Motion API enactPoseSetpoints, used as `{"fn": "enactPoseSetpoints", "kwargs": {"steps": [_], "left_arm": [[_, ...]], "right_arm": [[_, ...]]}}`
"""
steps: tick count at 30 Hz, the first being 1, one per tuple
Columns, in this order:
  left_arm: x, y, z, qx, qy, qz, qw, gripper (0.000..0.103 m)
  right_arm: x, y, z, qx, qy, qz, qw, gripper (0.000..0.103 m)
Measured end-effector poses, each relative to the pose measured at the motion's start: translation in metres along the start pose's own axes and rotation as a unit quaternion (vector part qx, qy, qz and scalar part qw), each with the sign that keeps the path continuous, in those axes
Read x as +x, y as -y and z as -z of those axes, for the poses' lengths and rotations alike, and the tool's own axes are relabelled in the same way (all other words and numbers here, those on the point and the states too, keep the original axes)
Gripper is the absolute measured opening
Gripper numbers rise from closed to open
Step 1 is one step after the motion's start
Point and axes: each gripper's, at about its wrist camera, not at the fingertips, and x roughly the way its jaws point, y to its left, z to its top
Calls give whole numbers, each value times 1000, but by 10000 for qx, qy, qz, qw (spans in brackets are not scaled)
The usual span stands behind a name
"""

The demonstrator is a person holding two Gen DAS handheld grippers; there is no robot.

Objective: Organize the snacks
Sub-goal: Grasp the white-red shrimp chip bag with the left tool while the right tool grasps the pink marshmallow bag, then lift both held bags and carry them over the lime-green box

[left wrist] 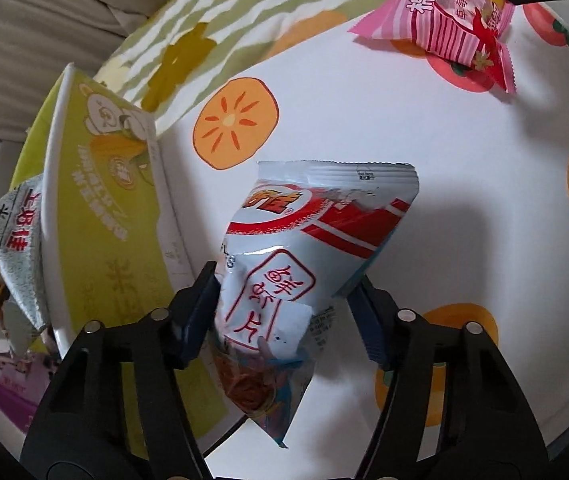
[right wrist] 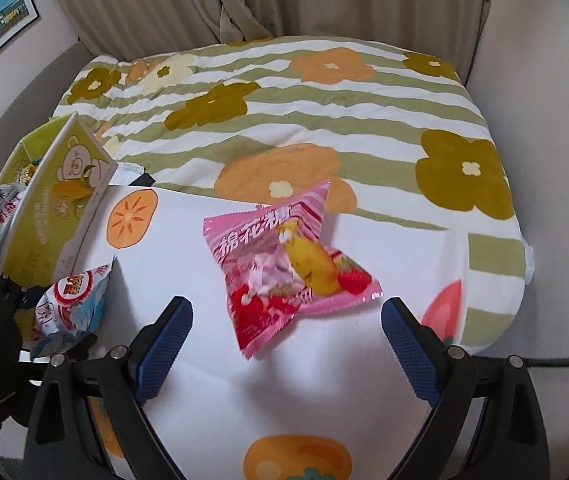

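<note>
We have the left gripper [left wrist: 284, 304] closed on the pale blue and red chip bag [left wrist: 308, 248]: both blue pads press its lower half, which is pinched and creased, while the top of the bag leans out over the white tablecloth [left wrist: 404, 120]. The grip sits low on a puffy, slippery packet, so we judge it could slide out or swing once lifted, and squeezing harder could crush the chips inside.

The green box [left wrist: 100, 208], which we take to be where the snacks go, stands just to the left of the bag, with a grey packet [left wrist: 12, 240] already in it. Its near wall is close, and a careless swing could knock it or catch the bag on the rim.

Our right gripper [right wrist: 286, 332] hangs open over the pink marshmallow bag [right wrist: 284, 272], which lies flat on the cloth near the bedspread [right wrist: 324, 100]. The packet is blurred here, and its thin edges could slip from the pads if we close off-centre.
</note>
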Motion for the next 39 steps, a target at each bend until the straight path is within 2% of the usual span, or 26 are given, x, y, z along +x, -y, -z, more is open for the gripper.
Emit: {"fn": "enactPoseSetpoints", "kwargs": {"steps": [5,10,14,18,23,28,34,39], "left_arm": [[0,-4,-2,-5,41,105,9999,50],[-3,-10,-4,-128,104,309,9994,49],[-7,-11,-4,-217,142,405,9988,49],[-9,-12,-3,-313,154,462,9983,49],[-13,-15,0,-460,208,532,9973,49],[-24,-16,1,-588,369,564,9960,49],[-59,-17,2,-743,787,528,9927,49],[-107,-28,8,-1043,1333,489,9844,49]], "right_arm": [[17,-3,-12,-311,-178,55,9993,94],[39,-11,-21,-631,-358,84,9973,94],[59,-19,-24,-1010,-460,266,9935,94],[72,-17,-27,-1123,-555,277,9917,94],[81,-18,-24,-1235,-635,269,9899,82],[72,-17,-16,-1174,-543,176,9914,70],[32,-25,-8,-1020,-167,83,9946,69],[-24,-39,-7,-981,217,-7,9949,69]]}}
